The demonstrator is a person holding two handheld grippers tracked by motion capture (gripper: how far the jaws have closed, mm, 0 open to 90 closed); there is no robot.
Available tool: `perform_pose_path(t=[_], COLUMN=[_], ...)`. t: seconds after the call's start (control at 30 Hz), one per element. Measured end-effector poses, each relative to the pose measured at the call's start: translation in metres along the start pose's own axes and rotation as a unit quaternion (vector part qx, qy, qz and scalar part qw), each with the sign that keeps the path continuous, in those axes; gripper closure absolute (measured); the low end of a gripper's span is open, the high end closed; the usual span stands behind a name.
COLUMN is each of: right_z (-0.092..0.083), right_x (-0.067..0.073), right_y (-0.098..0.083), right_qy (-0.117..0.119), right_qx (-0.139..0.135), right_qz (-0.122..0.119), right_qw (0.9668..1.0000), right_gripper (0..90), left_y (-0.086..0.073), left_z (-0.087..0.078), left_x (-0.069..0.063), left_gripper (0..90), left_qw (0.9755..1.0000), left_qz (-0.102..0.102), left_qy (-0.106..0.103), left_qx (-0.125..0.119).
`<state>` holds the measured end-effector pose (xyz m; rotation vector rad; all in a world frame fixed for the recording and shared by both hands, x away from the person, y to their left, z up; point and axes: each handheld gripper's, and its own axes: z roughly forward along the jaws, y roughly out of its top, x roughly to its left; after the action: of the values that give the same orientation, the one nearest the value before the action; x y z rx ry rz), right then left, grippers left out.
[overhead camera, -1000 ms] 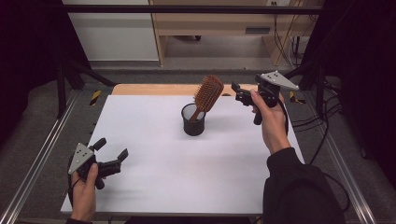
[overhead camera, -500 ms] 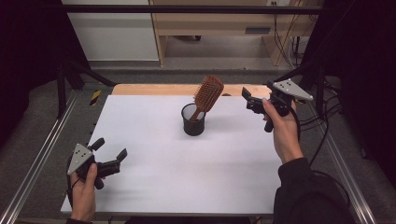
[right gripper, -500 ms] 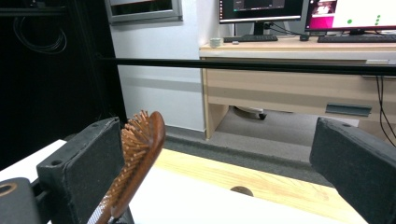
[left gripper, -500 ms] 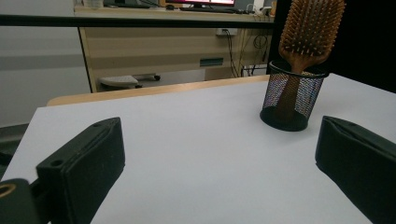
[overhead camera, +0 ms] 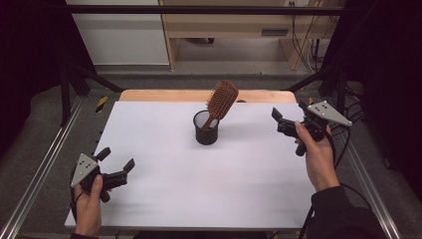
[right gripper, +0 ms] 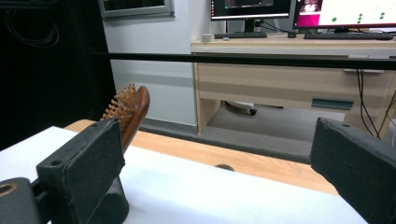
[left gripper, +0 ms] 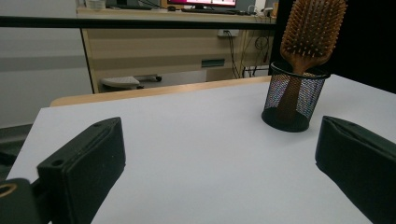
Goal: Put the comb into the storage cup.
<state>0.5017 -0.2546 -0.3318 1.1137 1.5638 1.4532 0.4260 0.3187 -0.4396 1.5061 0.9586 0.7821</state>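
From above, the hairbrush (overhead camera: 222, 99) stands handle-down in the mesh cup (overhead camera: 206, 128); our right gripper (overhead camera: 288, 119), jaws apart and empty, sits right of the cup, so placing looks finished. Our left gripper (overhead camera: 117, 163), jaws apart, waits well left of it, facing cup (left gripper: 294, 95) and brush. The right gripper view hides most of the cup behind one jaw.

A pale wooden desk (right gripper: 299, 70) with lit computer monitors (right gripper: 303, 9) stands beyond the white-topped table (overhead camera: 209, 199). Grey carpet floor (overhead camera: 239, 69) lies between them; black curtains (overhead camera: 25, 64) hang at both sides.
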Motion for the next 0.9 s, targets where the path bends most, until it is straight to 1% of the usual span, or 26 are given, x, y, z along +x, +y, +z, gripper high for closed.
perform_pose_path(t=[0.1,0.13,0.27,0.37,0.43,0.57,0.9], right_z=[-0.008,-0.010,-0.019,-0.025,-0.028,-0.034,-0.044], right_x=[-0.002,-0.003,-0.004,-0.004,-0.005,-0.006,-0.006], right_y=[-0.005,-0.006,-0.013,-0.018,-0.022,-0.030,-0.049], right_qy=[-0.002,-0.001,-0.001,0.000,0.002,0.003,0.006], right_qx=[0.000,0.001,0.003,0.004,0.006,0.012,0.023], right_qz=[-0.002,0.000,-0.008,-0.010,-0.012,-0.007,-0.007], right_qw=[1.0000,1.0000,1.0000,0.9999,0.9999,0.9999,0.9997], right_gripper=[3.1,3.1,3.1,3.1,3.1,2.9,2.3], left_y=[0.000,0.000,0.000,0.001,0.001,0.002,0.003], left_z=[-0.001,-0.002,-0.003,-0.004,-0.005,-0.007,-0.016], left_x=[0.001,0.001,0.001,0.002,0.001,0.001,0.003], left_gripper=[1.8,1.8,1.8,1.8,1.8,1.8,1.8], left_qw=[1.0000,1.0000,1.0000,1.0000,1.0000,0.9999,0.9999], left_qz=[0.001,0.001,0.001,0.005,0.006,0.010,0.001], left_qy=[0.000,0.003,0.003,0.007,0.004,0.005,0.011], left_qx=[-0.001,-0.001,-0.003,-0.003,-0.003,-0.005,-0.011])
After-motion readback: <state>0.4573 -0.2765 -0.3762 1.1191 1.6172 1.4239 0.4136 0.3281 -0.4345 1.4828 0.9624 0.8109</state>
